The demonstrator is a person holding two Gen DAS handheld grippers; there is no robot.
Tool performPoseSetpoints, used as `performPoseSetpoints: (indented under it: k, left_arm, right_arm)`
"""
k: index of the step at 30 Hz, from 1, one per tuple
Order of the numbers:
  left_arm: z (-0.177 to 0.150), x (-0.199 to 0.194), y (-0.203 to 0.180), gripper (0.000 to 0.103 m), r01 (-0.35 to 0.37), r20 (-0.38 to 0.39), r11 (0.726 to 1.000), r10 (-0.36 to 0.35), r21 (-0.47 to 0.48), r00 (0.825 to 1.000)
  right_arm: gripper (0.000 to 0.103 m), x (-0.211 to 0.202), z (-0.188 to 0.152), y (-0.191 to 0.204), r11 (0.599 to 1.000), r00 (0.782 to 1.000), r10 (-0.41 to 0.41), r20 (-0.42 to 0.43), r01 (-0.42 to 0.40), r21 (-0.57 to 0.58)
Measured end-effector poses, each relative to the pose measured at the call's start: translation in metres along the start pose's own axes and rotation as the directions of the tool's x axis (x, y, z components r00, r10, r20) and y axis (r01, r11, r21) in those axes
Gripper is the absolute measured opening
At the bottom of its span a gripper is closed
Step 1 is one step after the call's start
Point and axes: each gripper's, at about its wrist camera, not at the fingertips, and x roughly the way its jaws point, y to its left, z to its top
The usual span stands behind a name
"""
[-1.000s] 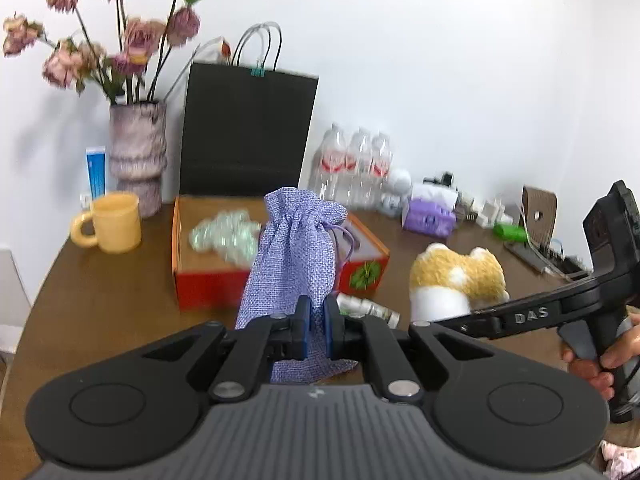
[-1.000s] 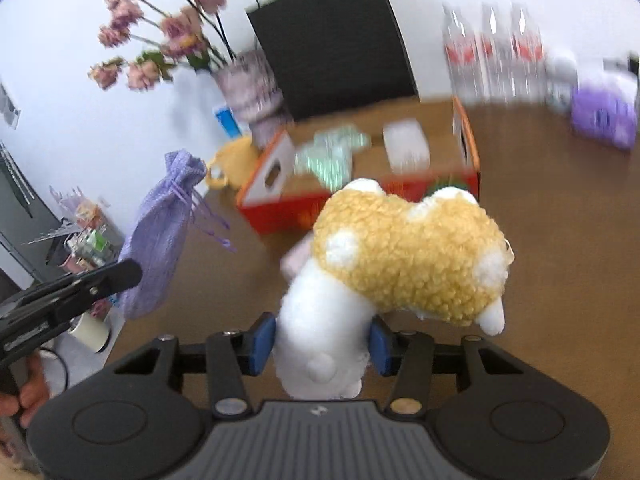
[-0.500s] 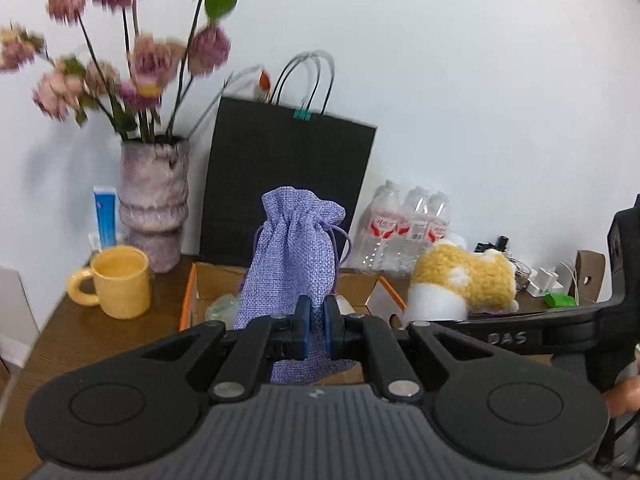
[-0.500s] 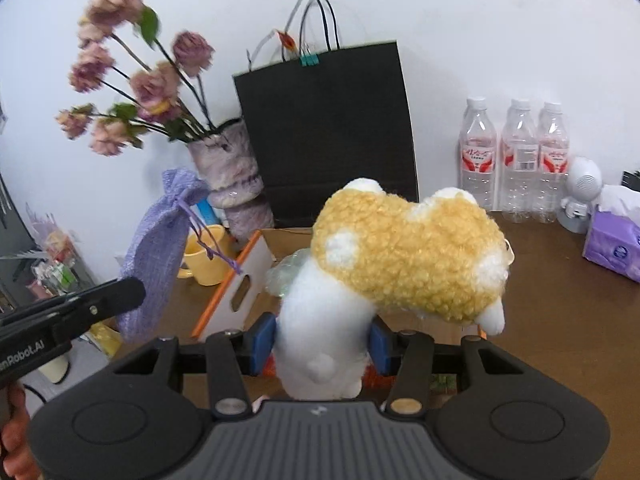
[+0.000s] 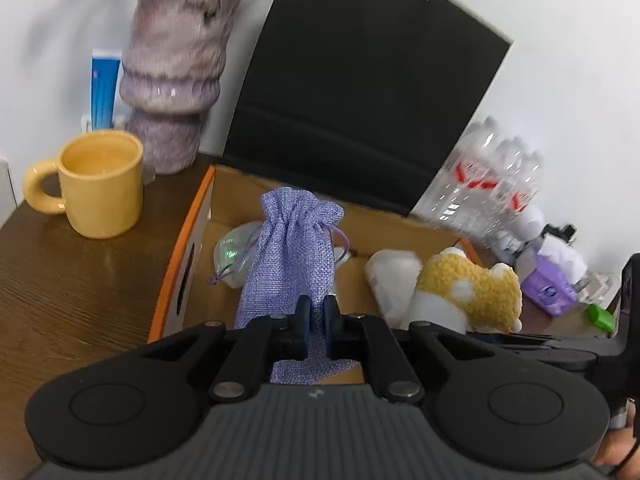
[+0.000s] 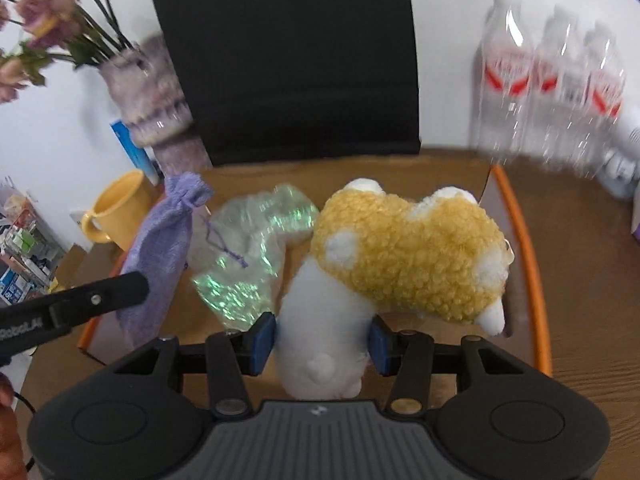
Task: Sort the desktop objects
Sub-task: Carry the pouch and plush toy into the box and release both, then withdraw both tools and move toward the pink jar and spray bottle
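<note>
My left gripper (image 5: 315, 320) is shut on a lilac drawstring pouch (image 5: 292, 256) and holds it upright above the open cardboard box (image 5: 188, 240) with orange edges. The pouch also shows in the right wrist view (image 6: 160, 248). My right gripper (image 6: 322, 336) is shut on the white part of a yellow and white plush toy (image 6: 404, 256), held over the same box (image 6: 520, 240). The plush shows in the left wrist view (image 5: 468, 292). Inside the box lie a shiny iridescent bag (image 6: 256, 256) and a white packet (image 5: 390, 280).
A yellow mug (image 5: 96, 184) and a mottled vase (image 5: 172, 80) stand left of the box. A black paper bag (image 5: 360, 80) stands behind it. Water bottles (image 6: 552, 92) and a purple tissue pack (image 5: 550, 288) are to the right on the wooden table (image 5: 60, 280).
Both grippers have tilted down and moved forward over the box. The pouch and the plush are now above the box's inside. Both grips are unchanged.
</note>
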Motion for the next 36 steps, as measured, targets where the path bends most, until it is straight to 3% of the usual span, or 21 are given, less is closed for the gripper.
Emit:
performPoseSetpoints:
  k: [12,14,15,16,17,19,22,28,31,36]
  left_arm:
    - [-0.007,0.038,0.012,0.011,-0.042,-0.087,0.999,0.039,-0.034,0.995]
    - [-0.008,0.038,0.012,0.020,-0.048,-0.094,0.998,0.043,-0.049,0.995]
    - [-0.009,0.036,0.012,0.036,-0.048,-0.091,0.998,0.043,-0.051,0.995]
    - [-0.009,0.034,0.013,0.053,-0.047,-0.088,0.998,0.042,-0.052,0.995]
    - [-0.009,0.032,0.012,0.060,-0.044,-0.077,0.998,0.040,-0.052,0.996]
    - [-0.007,0.025,0.011,0.083,-0.030,-0.055,0.998,0.027,-0.053,0.998]
    - [-0.005,0.009,0.008,0.101,-0.020,-0.018,0.999,0.019,-0.048,1.000]
    - [-0.002,-0.030,-0.001,0.103,-0.002,0.040,1.000,0.002,-0.020,0.999]
    - [-0.006,-0.051,-0.009,0.103,-0.007,0.060,1.000,0.006,0.011,0.998]
    - [-0.019,-0.086,-0.018,0.103,-0.012,0.065,0.999,0.010,0.036,0.998]
  right_arm:
    - [0.048,0.029,-0.007,0.007,0.999,0.997,-0.001,-0.072,-0.003,-0.045]
    - [0.051,0.029,-0.007,0.008,0.999,0.997,-0.007,-0.080,0.002,-0.054]
    - [0.052,0.028,-0.007,0.009,0.999,0.997,-0.010,-0.079,0.006,-0.053]
    - [0.061,0.025,-0.008,0.009,0.998,0.997,-0.012,-0.078,0.007,-0.056]
    - [0.074,0.023,-0.008,0.011,0.998,0.997,-0.013,-0.072,0.009,-0.065]
    - [0.087,0.015,-0.010,0.013,0.996,0.998,-0.031,-0.046,0.027,-0.090]
    - [0.091,0.002,-0.014,0.016,0.992,0.998,-0.056,-0.019,0.053,-0.113]
    - [0.095,-0.040,-0.023,0.021,0.988,0.996,-0.060,0.061,0.068,-0.136]
    - [0.103,-0.066,-0.029,0.025,0.989,0.994,-0.058,0.088,0.069,-0.130]
    - [0.103,-0.109,-0.047,0.036,0.989,0.992,-0.043,0.115,0.059,-0.137]
